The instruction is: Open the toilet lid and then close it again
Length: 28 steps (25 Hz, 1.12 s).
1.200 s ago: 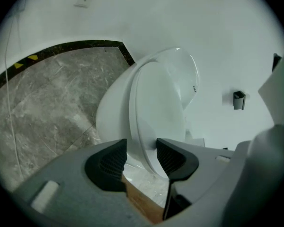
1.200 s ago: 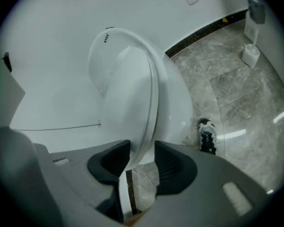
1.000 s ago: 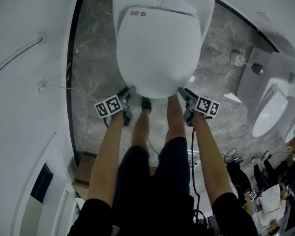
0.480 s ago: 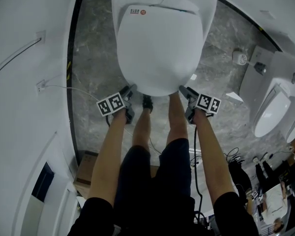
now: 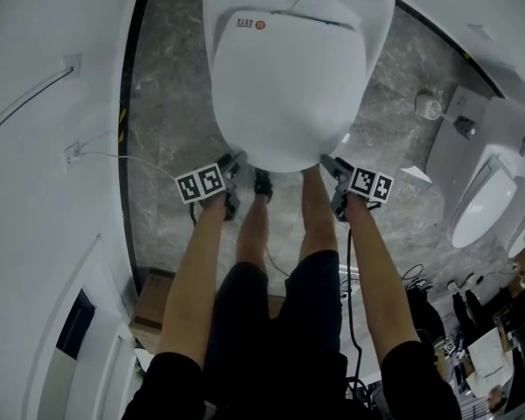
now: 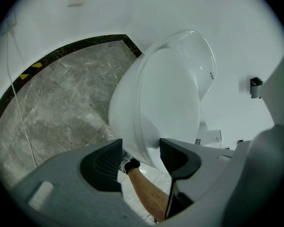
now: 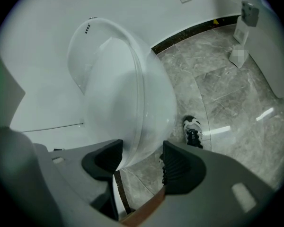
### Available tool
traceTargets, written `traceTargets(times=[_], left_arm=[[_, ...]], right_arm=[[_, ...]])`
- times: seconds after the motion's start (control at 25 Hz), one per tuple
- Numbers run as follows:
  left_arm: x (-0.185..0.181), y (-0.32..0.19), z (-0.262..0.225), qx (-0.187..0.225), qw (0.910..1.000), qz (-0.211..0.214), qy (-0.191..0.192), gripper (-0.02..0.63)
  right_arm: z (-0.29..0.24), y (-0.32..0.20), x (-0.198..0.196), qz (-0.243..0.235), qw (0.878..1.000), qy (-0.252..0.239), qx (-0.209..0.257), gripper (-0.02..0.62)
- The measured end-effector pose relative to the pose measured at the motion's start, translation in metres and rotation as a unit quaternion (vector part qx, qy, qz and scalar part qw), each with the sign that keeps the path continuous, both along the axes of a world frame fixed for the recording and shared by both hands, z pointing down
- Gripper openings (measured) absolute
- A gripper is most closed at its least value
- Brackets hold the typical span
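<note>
The white toilet lid (image 5: 289, 86) lies down flat over the bowl. My left gripper (image 5: 236, 160) is at the lid's front left edge and my right gripper (image 5: 325, 160) at its front right edge, both pointing steeply down. In the left gripper view the left gripper (image 6: 141, 157) is open, its dark pads astride the toilet's front rim (image 6: 146, 141). The right gripper (image 7: 141, 160) also stands open in its own view. The rim (image 7: 132, 126) lies against its left pad, and floor shows in the gap beside its right pad.
The person's bare legs and a black-and-white shoe (image 7: 193, 130) stand right before the bowl. A second white fixture (image 5: 486, 204) sits at the right, with a wall valve (image 5: 427, 105) near it. A socket with a cable (image 5: 73, 154) is on the left wall. A cardboard box (image 5: 153, 309) lies behind.
Both grippers have sunk slightly along the toilet's front edge. The lid stays down throughout.
</note>
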<state>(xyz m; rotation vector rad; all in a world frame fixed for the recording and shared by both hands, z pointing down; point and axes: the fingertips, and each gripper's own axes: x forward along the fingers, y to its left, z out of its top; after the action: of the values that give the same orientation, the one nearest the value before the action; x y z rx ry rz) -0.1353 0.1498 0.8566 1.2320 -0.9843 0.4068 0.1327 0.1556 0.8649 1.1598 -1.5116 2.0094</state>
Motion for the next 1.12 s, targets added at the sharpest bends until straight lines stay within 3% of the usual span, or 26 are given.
traceTargets(times=[0.2,0.36,0.52,0.64,0.72,0.84,0.92,1.12], left_arm=[[-0.001,-0.002,0.002,-0.005,0.9998,0.021,-0.003,0.268],[-0.003,-0.003,0.000,0.001,0.9983,0.054,-0.023,0.268],[-0.006,-0.015,-0.019,0.053,0.9860,0.136,-0.080,0.228],[-0.002,-0.026,-0.048,0.094,0.9763,0.173,-0.091,0.219],[0.001,-0.036,-0.073,0.125,0.9722,0.180,-0.083,0.184],[0.003,-0.047,-0.123,0.172,0.9652,0.183,-0.071,0.075],[0.002,-0.047,-0.157,0.192,0.9600,0.192,-0.068,0.015],[-0.001,-0.033,-0.244,0.231,0.9493,0.206,-0.056,0.009]], right_arm=[[0.004,0.000,0.003,-0.017,1.000,0.002,-0.008,0.300],[0.001,-0.003,0.003,-0.057,0.998,0.024,0.002,0.304],[-0.016,-0.011,0.005,-0.125,0.988,0.070,0.054,0.293],[-0.043,-0.017,0.002,-0.167,0.977,0.090,0.097,0.293],[-0.067,-0.022,0.000,-0.201,0.966,0.105,0.126,0.253],[-0.113,-0.030,-0.008,-0.246,0.946,0.120,0.172,0.075],[-0.147,-0.034,-0.016,-0.265,0.939,0.110,0.190,0.004],[-0.237,-0.038,-0.031,-0.302,0.916,0.101,0.244,0.003]])
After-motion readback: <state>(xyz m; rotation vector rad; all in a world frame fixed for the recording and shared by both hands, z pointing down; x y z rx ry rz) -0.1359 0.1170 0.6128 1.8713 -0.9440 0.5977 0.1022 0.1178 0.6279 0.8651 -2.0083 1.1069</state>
